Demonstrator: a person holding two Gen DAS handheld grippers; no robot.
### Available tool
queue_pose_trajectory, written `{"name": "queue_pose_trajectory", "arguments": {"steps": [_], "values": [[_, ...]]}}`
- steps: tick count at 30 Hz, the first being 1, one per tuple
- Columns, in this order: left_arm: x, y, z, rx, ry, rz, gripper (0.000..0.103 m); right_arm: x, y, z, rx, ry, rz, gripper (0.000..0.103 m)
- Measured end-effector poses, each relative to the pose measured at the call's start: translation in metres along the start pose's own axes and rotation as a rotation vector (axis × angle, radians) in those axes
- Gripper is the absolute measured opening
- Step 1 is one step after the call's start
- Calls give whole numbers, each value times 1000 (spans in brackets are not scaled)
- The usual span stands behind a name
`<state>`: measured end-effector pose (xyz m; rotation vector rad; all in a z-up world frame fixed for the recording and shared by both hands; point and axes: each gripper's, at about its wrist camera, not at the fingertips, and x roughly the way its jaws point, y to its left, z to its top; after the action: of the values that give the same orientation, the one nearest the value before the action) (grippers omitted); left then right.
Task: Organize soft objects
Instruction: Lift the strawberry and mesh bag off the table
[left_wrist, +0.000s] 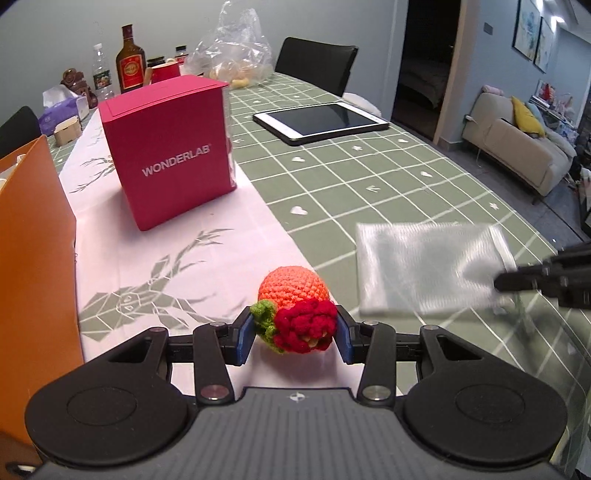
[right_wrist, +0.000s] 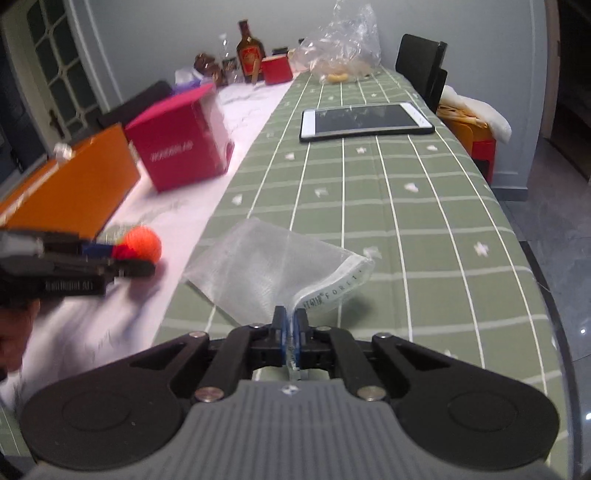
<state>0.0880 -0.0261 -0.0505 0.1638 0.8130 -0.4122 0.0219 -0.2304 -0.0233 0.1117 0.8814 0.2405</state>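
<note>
A crocheted toy (left_wrist: 293, 288), orange with a red flower and a green leaf, sits between the blue pads of my left gripper (left_wrist: 295, 326), which is shut on it just above the white runner. The right wrist view shows the same toy (right_wrist: 144, 243) at the left, held by the left gripper (right_wrist: 123, 258). A white mesh bag (right_wrist: 266, 266) hangs over the green checked cloth. My right gripper (right_wrist: 290, 319) is shut on its labelled edge. In the left wrist view the bag (left_wrist: 424, 269) is blurred, and the right gripper (left_wrist: 504, 284) reaches in from the right.
A pink WONDERLAB box (left_wrist: 170, 147) stands on the runner ahead. An orange box (left_wrist: 33, 258) lies along the left. Further back are a tablet (left_wrist: 321, 120), a clear plastic bag (left_wrist: 232, 48), a bottle (left_wrist: 130, 61) and a black chair (left_wrist: 314, 66). The table edge (right_wrist: 532, 266) curves along the right.
</note>
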Motion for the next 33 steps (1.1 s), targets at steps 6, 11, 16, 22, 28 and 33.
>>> {"name": "queue_pose_trajectory", "arguments": {"steps": [6, 11, 16, 22, 28, 33], "values": [[-12, -11, -4, 46, -14, -15, 50, -20, 23, -10, -269, -21, -113, 86], [-20, -9, -4, 50, -24, -11, 50, -3, 26, 15, -356, -40, 56, 98], [-24, -6, -8, 41, -20, 1, 51, 47, 42, 30, -404, 12, 92, 98], [-22, -2, -17, 39, -5, 4, 50, 69, 47, 33, -421, 38, 58, 83], [-14, 3, -22, 33, -1, -6, 54, 57, 43, 29, -398, 40, 93, 31], [-11, 1, -21, 44, -8, -1, 63, 51, 34, 25, -360, 32, 79, 7]]}}
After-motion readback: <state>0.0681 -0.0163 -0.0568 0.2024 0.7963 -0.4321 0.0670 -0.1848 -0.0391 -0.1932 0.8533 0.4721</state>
